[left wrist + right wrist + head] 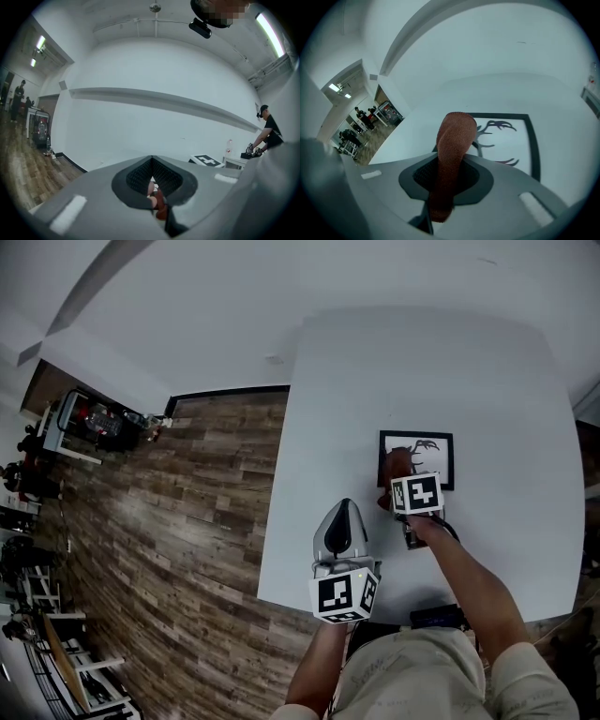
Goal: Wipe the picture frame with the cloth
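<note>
1. While it hovers over the near edge of the white table (422,362), the left gripper (343,510) has its jaws together, empty.
2. Right gripper (443,190) clamps the rust cloth (452,140).
3. Cloth tip sits on the picture frame (533,140), lying mid-table.

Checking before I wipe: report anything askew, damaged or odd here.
Nothing stands out. The picture frame lies flat on the white table, and the right gripper holds the rust-red cloth over its left side in the head view.
</note>
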A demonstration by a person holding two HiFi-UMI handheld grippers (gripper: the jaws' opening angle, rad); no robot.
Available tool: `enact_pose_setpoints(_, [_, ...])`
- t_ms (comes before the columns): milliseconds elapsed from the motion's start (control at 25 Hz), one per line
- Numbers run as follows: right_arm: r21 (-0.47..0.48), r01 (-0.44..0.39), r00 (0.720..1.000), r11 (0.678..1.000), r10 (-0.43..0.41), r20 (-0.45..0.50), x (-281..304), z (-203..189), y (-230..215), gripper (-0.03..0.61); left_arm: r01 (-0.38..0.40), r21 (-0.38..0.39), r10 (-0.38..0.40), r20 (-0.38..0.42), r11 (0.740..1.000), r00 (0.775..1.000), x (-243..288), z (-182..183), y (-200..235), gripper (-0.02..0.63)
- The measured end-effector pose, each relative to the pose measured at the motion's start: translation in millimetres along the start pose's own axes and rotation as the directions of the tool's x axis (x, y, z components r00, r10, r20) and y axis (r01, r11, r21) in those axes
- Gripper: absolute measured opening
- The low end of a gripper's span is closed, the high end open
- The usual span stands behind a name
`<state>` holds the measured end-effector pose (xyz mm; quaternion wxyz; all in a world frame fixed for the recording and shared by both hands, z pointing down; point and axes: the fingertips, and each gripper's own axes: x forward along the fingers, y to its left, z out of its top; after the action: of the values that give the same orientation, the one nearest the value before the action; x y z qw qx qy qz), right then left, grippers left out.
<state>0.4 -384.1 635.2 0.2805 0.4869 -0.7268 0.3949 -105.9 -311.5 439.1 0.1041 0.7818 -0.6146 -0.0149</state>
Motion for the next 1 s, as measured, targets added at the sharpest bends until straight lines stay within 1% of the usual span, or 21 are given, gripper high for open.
enact_pose_setpoints(200, [0.032,0.091,0.995,0.995,-0.092,0.022,-33.9,-7.8,-61.9,0.091,0.033,-0.013,-0.033,0.0,0.999,0.999,9.4,-5.4,-10.7,0.0])
enact_pose_setpoints(360, [0.019,0.17,0.985,0.985,-0.171,0.019,-61.6,-20.4,-108.3,0.091,0.06,-0.012,-0.06,-0.001,0.998,0.998,14.8,-6.7,-23.5,0.0])
enact_pose_setpoints(480, [0.036,0.206,0.978,0.978,-0.207,0.012,-72.6,-29.6,-132.7,0.091,0.065,-0.01,-0.065,-0.009,0.998,0.998,16.9,-8.7,-28.5,0.0])
enact_pose_setpoints(600, [0.023,0.226,0.974,0.974,-0.226,-0.002,-74.2,-36.0,-143.1,0.091,0.064,-0.006,-0.064,-0.013,0.998,0.998,18.8,-9.0,-32.8,0.0])
enact_pose_setpoints(760, [0.032,0.216,0.976,0.976,-0.217,0.003,-74.4,-37.7,-141.9,0.091,0.061,0.004,-0.061,-0.008,0.998,0.998,17.4,-6.2,-35.7,0.0])
enact_pose_setpoints(880, [0.045,0.192,0.98,0.98,-0.194,0.048,-82.5,-27.3,-136.2,0.091,0.06,0.014,-0.06,-0.003,0.998,0.998,17.1,-2.9,-37.5,0.0])
enact_pose_setpoints(1000, [0.046,0.161,0.979,0.986,-0.166,0.12,-98.2,-8.0,-124.8,0.091,0.06,0.024,-0.06,0.004,0.998,0.998,17.2,1.7,-38.4,0.0])
